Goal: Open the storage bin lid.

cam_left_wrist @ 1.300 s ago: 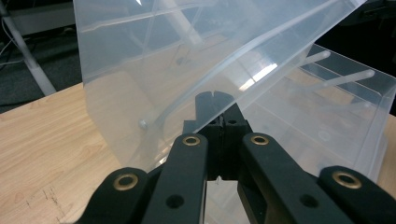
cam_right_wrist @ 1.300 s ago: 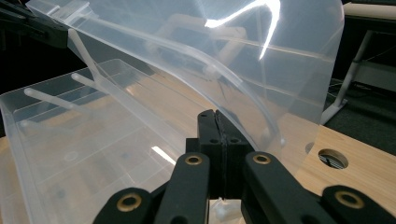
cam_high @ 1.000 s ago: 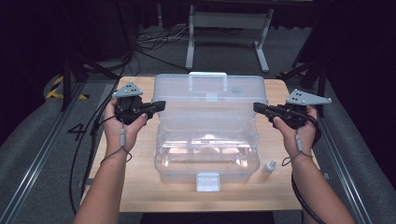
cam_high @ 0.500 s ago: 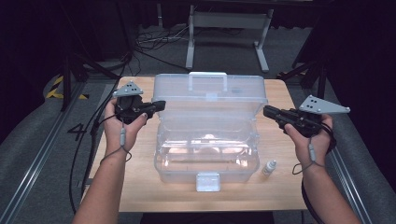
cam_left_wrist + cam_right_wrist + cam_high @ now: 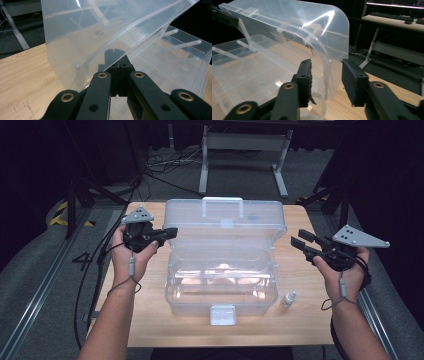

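box: the clear plastic box [image 5: 222, 270] sits in the middle of the wooden surface [image 5: 150, 320], and its lid [image 5: 227, 220] stands up at the back.
left gripper: the left gripper [image 5: 170, 233] is closed tight on the left edge of the lid; in the left gripper view the black jaws pinch the thin clear wall [image 5: 82, 45].
right gripper: the right gripper [image 5: 299, 243] has its jaws apart and sits just off the right side of the box; in the right gripper view the lid's curved edge [image 5: 325, 57] is between the jaws, but the pads do not press on it.
small bottle: a little bottle [image 5: 288, 299] stands on the surface near the front right corner of the box.
what could go wrong: the lid now hangs on one gripper alone. If that gripper slips or lets go, the lid may drop shut with a bang. A pull from one side may also twist the lid or slide the whole box, and a sliding box could knock the little bottle over.
what is different: one second ago the right gripper was closed at the lid's right edge. Its jaws have just been opening, and the hand has moved away to the right. The left gripper and the box have stayed where they were.
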Motion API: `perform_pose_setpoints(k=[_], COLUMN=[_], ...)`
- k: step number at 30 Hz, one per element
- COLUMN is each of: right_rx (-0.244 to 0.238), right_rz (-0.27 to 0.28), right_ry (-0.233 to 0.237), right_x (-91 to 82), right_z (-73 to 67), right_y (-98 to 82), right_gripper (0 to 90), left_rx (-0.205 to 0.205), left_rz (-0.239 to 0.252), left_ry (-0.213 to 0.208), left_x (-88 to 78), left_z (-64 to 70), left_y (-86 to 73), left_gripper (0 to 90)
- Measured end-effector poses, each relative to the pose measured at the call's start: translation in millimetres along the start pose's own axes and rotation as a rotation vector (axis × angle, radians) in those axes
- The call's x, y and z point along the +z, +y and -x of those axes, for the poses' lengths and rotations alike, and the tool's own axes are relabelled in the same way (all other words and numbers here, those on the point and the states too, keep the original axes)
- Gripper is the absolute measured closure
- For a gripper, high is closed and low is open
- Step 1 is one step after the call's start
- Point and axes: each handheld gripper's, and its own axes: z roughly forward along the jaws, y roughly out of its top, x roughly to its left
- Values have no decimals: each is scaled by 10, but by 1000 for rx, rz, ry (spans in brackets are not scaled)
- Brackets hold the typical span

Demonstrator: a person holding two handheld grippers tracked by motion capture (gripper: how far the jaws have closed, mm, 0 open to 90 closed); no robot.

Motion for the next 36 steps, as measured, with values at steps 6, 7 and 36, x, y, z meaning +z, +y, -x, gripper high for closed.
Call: perform_pose_setpoints(k=[6,7,36], right_rx=[-9,-14,-29], right_rz=[-3,-8,-10], right_ry=[-33,-39,-116], right_x=[193,237,656], right_z=[-6,-11,-30], right_y=[25,28,154], right_gripper=[459,457,569], left_rx=[0,-1,4], left_rz=[3,5,-4], left_ry=[2,4,15], left_x=[11,14,33], left_z=[-17,-18,-39], left_y=[20,22,64], left_gripper=[900,900,900])
